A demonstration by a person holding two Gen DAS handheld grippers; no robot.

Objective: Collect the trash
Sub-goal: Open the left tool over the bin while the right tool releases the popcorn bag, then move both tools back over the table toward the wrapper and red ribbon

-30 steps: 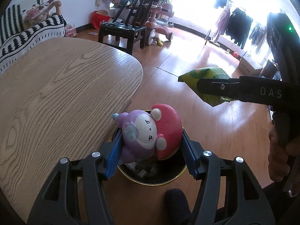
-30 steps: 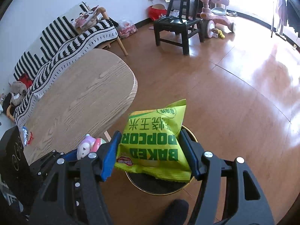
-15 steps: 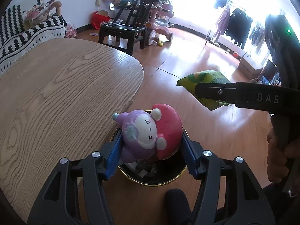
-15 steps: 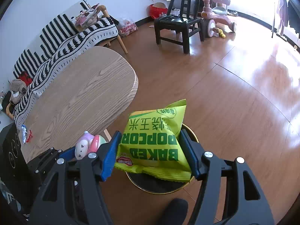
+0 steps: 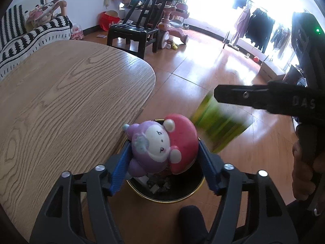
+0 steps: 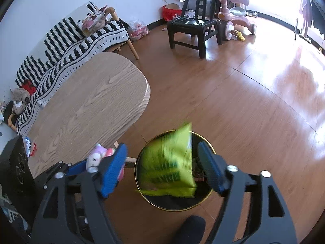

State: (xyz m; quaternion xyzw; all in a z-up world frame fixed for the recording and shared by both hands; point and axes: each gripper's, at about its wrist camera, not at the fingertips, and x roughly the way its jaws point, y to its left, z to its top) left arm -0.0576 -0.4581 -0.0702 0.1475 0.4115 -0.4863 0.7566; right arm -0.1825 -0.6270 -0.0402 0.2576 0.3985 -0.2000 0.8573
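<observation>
Between the right gripper's [image 6: 165,167] fingers, which have just been opening, the green popcorn bag [image 6: 169,167] is loose and blurred, touching neither pad, over the black bin [image 6: 205,198] on the floor. Left gripper [image 5: 164,163] has likewise been opening; the pink-and-purple toy [image 5: 160,144] sits between its fingers above the same bin, beside the tabletop [image 5: 61,101], but contact is unclear.

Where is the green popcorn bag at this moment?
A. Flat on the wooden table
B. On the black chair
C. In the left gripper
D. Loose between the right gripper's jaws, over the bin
D: the popcorn bag, motion-blurred, hangs clear of the open right gripper above the bin.
</observation>
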